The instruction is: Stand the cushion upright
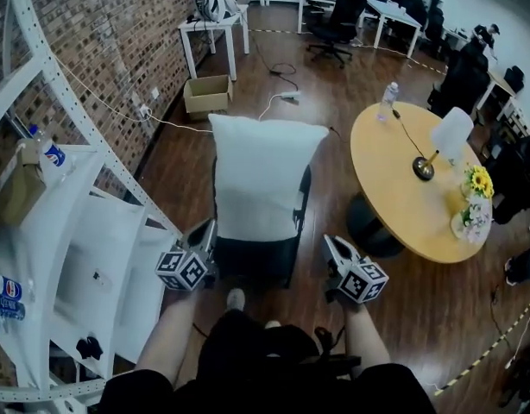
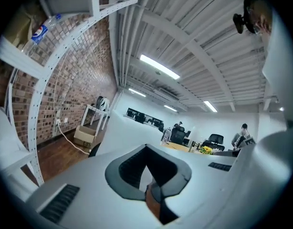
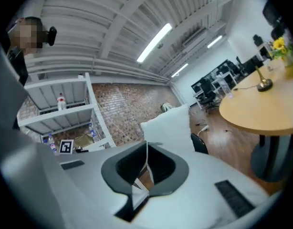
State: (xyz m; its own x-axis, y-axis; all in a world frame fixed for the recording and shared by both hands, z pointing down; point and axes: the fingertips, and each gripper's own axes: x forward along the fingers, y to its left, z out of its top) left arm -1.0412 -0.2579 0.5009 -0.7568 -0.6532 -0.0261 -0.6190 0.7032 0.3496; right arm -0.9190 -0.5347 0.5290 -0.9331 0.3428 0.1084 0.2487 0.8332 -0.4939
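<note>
A white cushion [image 1: 263,175] stands upright on the seat of a black chair [image 1: 258,255], leaning on its backrest. My left gripper [image 1: 208,231] is at the chair's near left corner, below the cushion, shut with nothing between its jaws. My right gripper [image 1: 331,243] is off the chair's near right corner, apart from the cushion, also shut and empty. In the left gripper view the cushion [image 2: 127,128] rises just beyond the closed left gripper [image 2: 149,187]. In the right gripper view the cushion [image 3: 170,125] stands past the closed right gripper [image 3: 141,175].
A white metal shelf rack [image 1: 84,222] with bottles stands at the left by the brick wall. A round yellow table [image 1: 394,188] with a lamp [image 1: 451,136], flowers [image 1: 478,182] and a bottle [image 1: 388,100] is at the right. A cardboard box [image 1: 206,93] and cables lie behind the chair.
</note>
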